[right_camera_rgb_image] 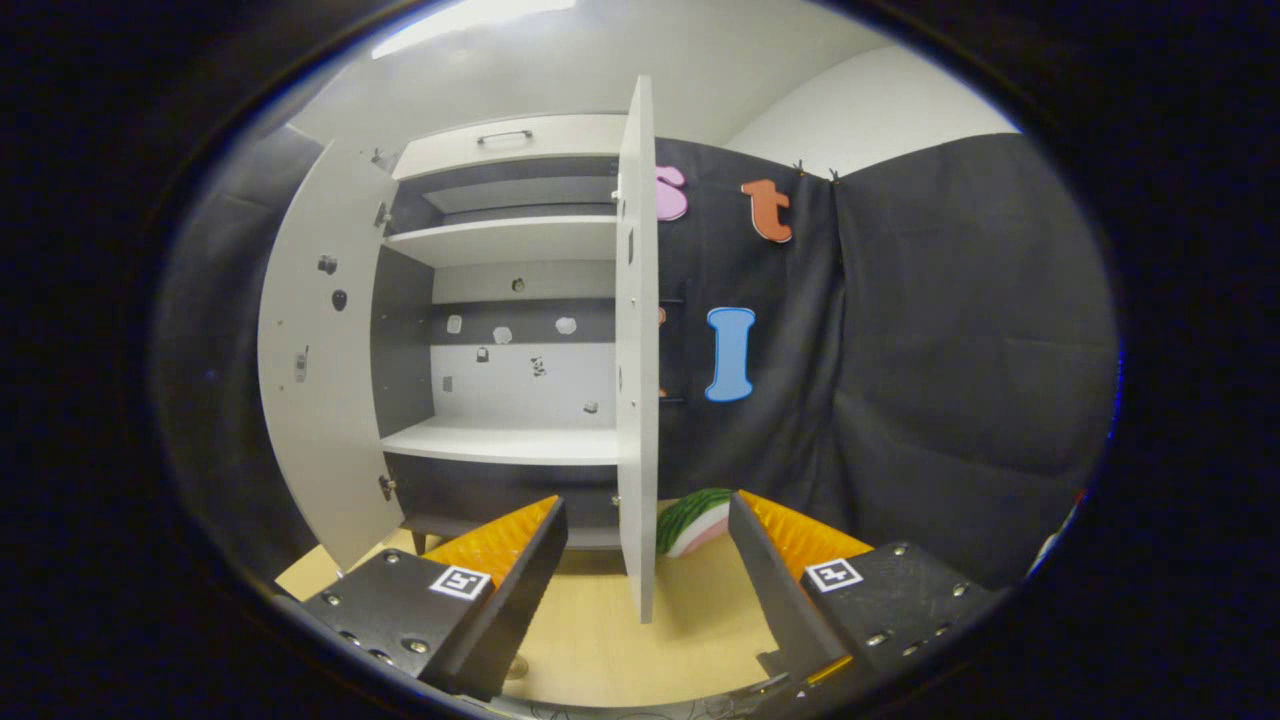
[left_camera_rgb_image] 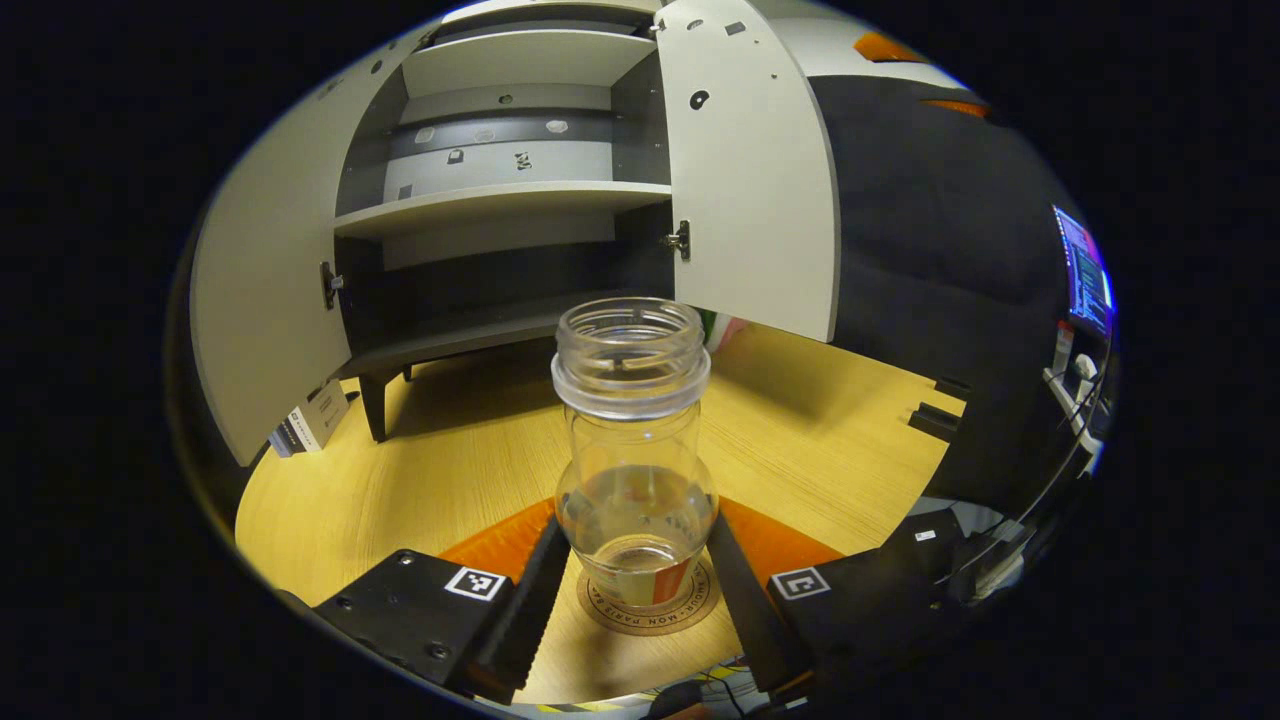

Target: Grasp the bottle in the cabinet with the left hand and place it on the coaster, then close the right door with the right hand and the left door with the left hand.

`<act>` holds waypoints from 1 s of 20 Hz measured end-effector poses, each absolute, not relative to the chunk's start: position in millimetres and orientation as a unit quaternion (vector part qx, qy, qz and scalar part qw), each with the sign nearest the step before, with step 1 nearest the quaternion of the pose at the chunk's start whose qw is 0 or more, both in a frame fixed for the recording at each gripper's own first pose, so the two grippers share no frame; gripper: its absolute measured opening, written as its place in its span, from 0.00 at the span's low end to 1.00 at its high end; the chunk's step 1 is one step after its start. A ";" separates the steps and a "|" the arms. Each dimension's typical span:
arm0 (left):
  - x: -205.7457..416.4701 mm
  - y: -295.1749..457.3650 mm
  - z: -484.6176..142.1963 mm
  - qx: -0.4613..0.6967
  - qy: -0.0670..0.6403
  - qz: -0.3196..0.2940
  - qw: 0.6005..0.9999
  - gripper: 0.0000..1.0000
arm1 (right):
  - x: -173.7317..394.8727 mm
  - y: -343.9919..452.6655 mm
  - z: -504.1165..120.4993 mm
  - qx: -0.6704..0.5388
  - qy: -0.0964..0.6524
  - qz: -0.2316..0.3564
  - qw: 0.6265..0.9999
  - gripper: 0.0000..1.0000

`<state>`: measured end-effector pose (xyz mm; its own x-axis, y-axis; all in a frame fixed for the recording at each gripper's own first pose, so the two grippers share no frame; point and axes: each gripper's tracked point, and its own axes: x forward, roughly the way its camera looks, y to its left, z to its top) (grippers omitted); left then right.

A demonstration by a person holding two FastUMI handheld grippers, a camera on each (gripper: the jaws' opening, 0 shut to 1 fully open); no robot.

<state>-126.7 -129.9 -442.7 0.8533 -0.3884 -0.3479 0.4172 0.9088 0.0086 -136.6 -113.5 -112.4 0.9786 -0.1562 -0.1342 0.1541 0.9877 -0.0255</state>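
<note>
A clear, uncapped bottle [left_camera_rgb_image: 633, 450] stands upright on a round cork coaster [left_camera_rgb_image: 603, 608] on the wooden table. My left gripper [left_camera_rgb_image: 636, 525] is shut on the bottle's lower bulge, one finger on each side. Behind it the cabinet [left_camera_rgb_image: 500, 200] has its left door [left_camera_rgb_image: 260, 300] and right door [left_camera_rgb_image: 750, 170] swung open. In the right gripper view my right gripper [right_camera_rgb_image: 648, 520] is open and holds nothing. The right door [right_camera_rgb_image: 637, 350] faces it edge-on, farther off and in line with the gap between its fingers. The left door [right_camera_rgb_image: 320, 350] stands wide open.
A small box [left_camera_rgb_image: 310, 420] leans by the cabinet's leg under the left door. A watermelon-patterned object [right_camera_rgb_image: 690, 520] lies behind the right door. A lit screen [left_camera_rgb_image: 1085, 270] and cables sit at the far right. The wooden table [left_camera_rgb_image: 420, 470] spreads in front of the cabinet.
</note>
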 end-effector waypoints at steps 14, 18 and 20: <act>-146.3 -121.6 -387.8 0.050 0.154 -0.231 0.959 0.99 | -137.9 -184.7 -85.0 -0.038 0.040 -0.110 0.992 0.99; -148.3 -100.9 -340.2 0.043 0.126 -0.221 0.966 0.99 | -114.1 -222.8 -68.2 -0.040 0.029 -0.130 0.990 0.99; -147.3 -85.2 -306.8 0.043 0.102 -0.209 0.972 0.99 | -93.2 -233.4 -63.2 -0.035 0.035 -0.129 0.990 0.99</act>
